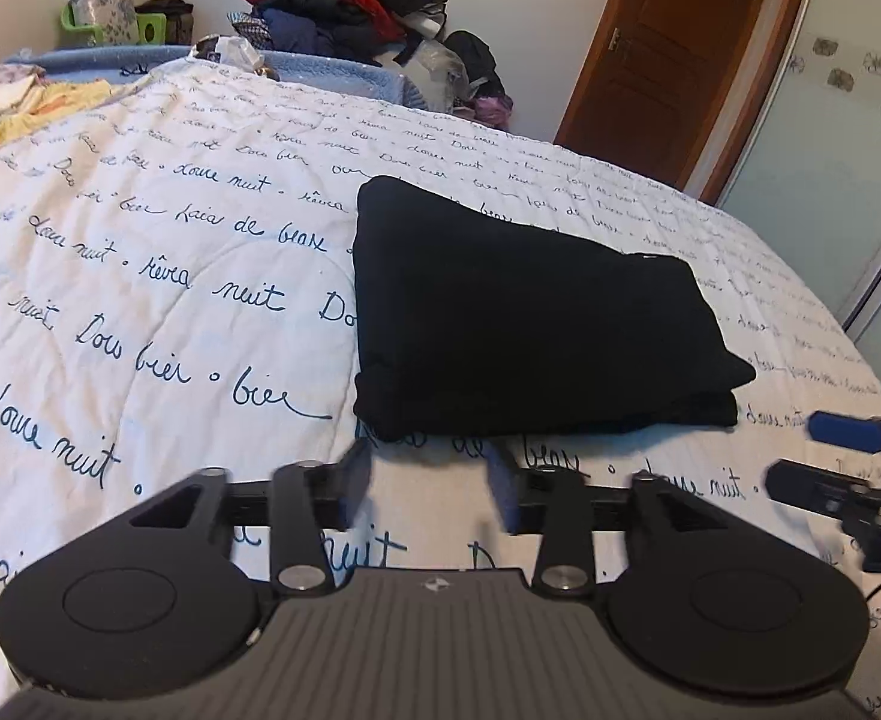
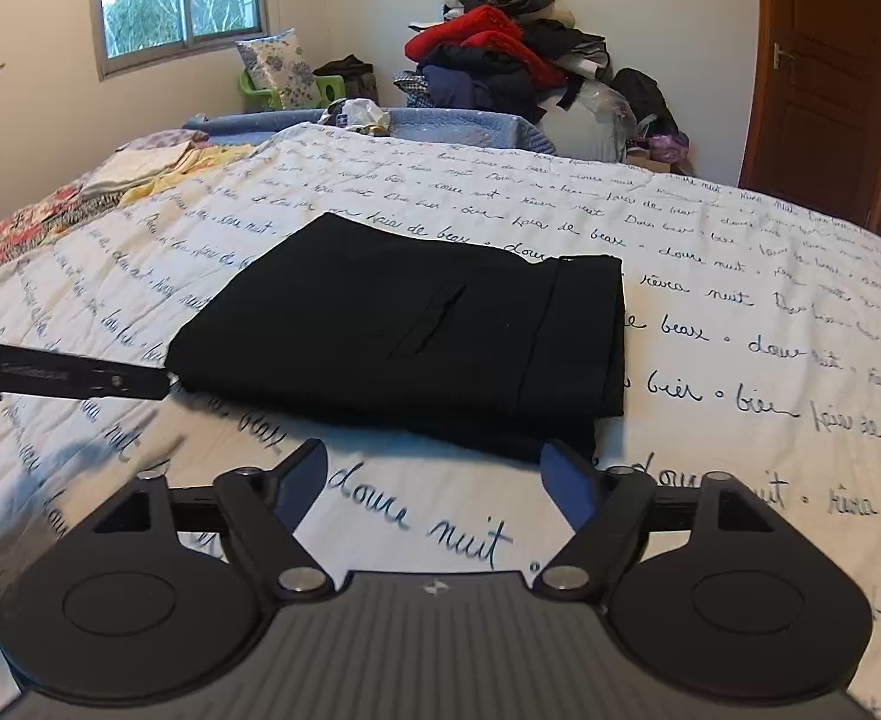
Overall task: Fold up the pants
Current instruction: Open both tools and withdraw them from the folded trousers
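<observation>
Both sets of fingers are spread wide and hold nothing: the left gripper (image 1: 429, 483) and the right gripper (image 2: 434, 483) hang just short of the near edge of the pants (image 1: 524, 324), apart from the cloth. The pants lie on the bed (image 1: 140, 276) as a compact black stack, so the folding looks finished or nearly so; any next move would be a light squaring of the edges. The right view alone shows a pocket slit and the waistband; the left view shows the layered near corner.

1 folded pants (image 1: 530, 324), 2 grippers (image 1: 431, 480) (image 2: 434, 474), 1 bedspread (image 1: 140, 276), 1 door (image 1: 668, 48).
</observation>
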`<state>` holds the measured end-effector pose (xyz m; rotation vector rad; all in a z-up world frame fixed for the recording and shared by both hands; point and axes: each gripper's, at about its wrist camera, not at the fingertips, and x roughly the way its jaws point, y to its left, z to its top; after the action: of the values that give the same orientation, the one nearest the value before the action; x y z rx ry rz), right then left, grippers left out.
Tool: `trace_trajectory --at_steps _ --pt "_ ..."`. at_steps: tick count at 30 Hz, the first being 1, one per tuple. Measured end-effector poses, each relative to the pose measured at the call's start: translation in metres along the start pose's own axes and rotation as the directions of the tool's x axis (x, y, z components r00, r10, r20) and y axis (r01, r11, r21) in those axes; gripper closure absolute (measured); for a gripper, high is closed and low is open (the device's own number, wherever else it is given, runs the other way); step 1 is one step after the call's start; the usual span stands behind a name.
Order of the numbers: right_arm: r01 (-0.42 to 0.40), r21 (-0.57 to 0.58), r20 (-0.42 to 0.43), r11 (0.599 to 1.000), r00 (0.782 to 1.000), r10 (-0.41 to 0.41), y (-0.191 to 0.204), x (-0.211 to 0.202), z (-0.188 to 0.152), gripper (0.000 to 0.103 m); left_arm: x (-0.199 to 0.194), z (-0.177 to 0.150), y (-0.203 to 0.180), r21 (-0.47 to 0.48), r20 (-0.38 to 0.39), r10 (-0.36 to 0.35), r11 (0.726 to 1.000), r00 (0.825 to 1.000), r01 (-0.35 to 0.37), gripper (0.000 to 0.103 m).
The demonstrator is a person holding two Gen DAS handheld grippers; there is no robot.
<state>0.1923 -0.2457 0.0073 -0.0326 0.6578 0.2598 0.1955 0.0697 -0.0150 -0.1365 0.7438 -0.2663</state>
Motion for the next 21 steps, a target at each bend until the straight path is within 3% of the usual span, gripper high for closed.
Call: trace_trajectory --at_steps 1,3,5,7,9,11,13,14,15,16,18,19,21 --pt "0.001 -0.013 -0.004 1.000 1.000 -0.001 0.003 -0.008 0.000 0.017 -0.002 -0.002 -0.003 0.007 0.006 0.004 1.000 1.000 -0.004 0.042" --pt "0.000 -0.023 0.001 1.000 1.000 0.000 0.008 -0.024 0.004 0.010 -0.004 -0.004 -0.008 0.031 0.013 0.019 0.999 1.000 -0.020 0.040" --pt "-0.043 0.000 -0.008 0.999 0.999 0.043 0.010 -0.042 0.009 0.008 -0.005 -0.006 -0.012 0.045 0.011 0.034 0.998 0.999 -0.034 0.033" --pt "-0.115 0.085 0.005 0.990 0.993 0.115 0.005 -0.060 0.016 0.007 -0.006 -0.007 -0.016 0.050 0.012 0.041 0.998 0.999 -0.041 0.027" --pt "-0.208 0.210 0.019 0.955 0.978 0.209 -0.005 -0.076 0.024 0.007 -0.009 -0.009 -0.019 0.065 0.016 0.054 0.996 0.998 -0.055 0.022" --pt "-0.332 0.368 0.052 0.868 0.940 0.338 -0.018 -0.089 0.031 0.004 -0.011 -0.011 -0.022 0.086 0.026 0.073 0.993 0.997 -0.075 0.017" --pt "-0.465 0.477 0.136 0.746 0.878 0.460 -0.032 -0.094 0.031 0.000 -0.012 -0.014 -0.024 0.106 0.035 0.092 0.990 0.995 -0.095 0.013" --pt "-0.499 0.505 0.162 0.705 0.857 0.490 -0.035 -0.093 0.029 0.000 -0.012 -0.015 -0.024 0.111 0.037 0.099 0.989 0.994 -0.103 0.012" --pt "-0.492 0.516 0.157 0.701 0.859 0.488 -0.036 -0.089 0.028 0.000 -0.012 -0.016 -0.025 0.113 0.037 0.105 0.988 0.994 -0.109 0.012" --pt "-0.442 0.512 0.120 0.737 0.886 0.448 -0.033 -0.082 0.027 0.000 -0.011 -0.017 -0.025 0.113 0.035 0.110 0.987 0.993 -0.113 0.012" --pt "-0.249 0.492 -0.012 0.834 0.956 0.292 -0.023 -0.062 0.022 0.000 -0.009 -0.019 -0.023 0.107 0.026 0.118 0.987 0.993 -0.120 0.012" --pt "-0.172 0.472 -0.064 0.865 0.972 0.228 -0.019 -0.050 0.017 0.000 -0.009 -0.019 -0.023 0.104 0.023 0.121 0.987 0.992 -0.123 0.012" --pt "-0.120 0.458 -0.104 0.881 0.977 0.188 -0.014 -0.030 0.004 0.000 -0.008 -0.020 -0.022 0.103 0.019 0.129 0.986 0.991 -0.130 0.012"
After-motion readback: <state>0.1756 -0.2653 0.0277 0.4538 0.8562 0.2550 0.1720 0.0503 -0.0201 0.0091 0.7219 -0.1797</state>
